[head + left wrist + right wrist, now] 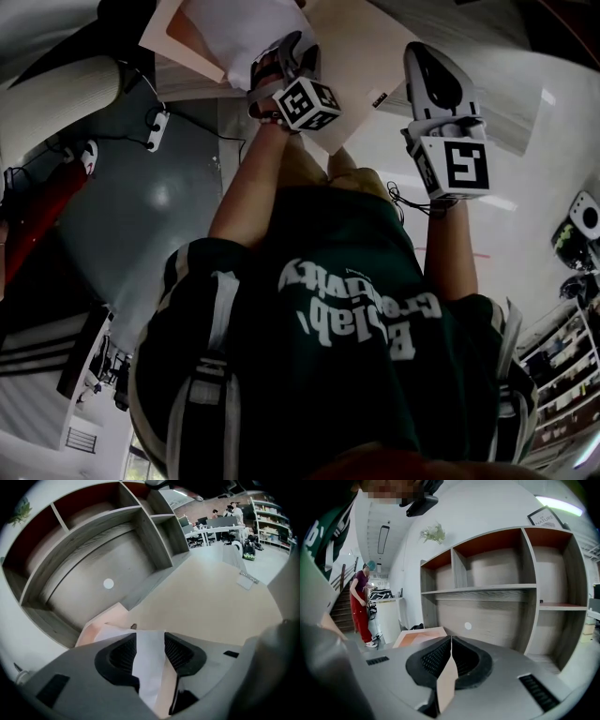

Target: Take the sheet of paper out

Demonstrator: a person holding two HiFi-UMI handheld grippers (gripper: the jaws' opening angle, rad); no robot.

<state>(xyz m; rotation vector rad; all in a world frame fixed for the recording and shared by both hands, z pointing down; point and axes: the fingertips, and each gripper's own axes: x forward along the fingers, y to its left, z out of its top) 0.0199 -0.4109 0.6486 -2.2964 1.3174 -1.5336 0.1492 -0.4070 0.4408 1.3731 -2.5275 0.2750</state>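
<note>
A white sheet of paper sticks out of a tan envelope on the pale tabletop. In the left gripper view the sheet lies between the wide-apart pads of my left gripper, with the envelope under it; the pads do not press on it. In the head view my left gripper reaches over the sheet. My right gripper is to its right. Its pads are shut on a thin edge of the envelope, pinched upright at my right gripper.
A grey wooden shelf unit with red-backed compartments stands behind the beige table. A person in red trousers stands by a white counter at the left. Desks and shelves fill the far room.
</note>
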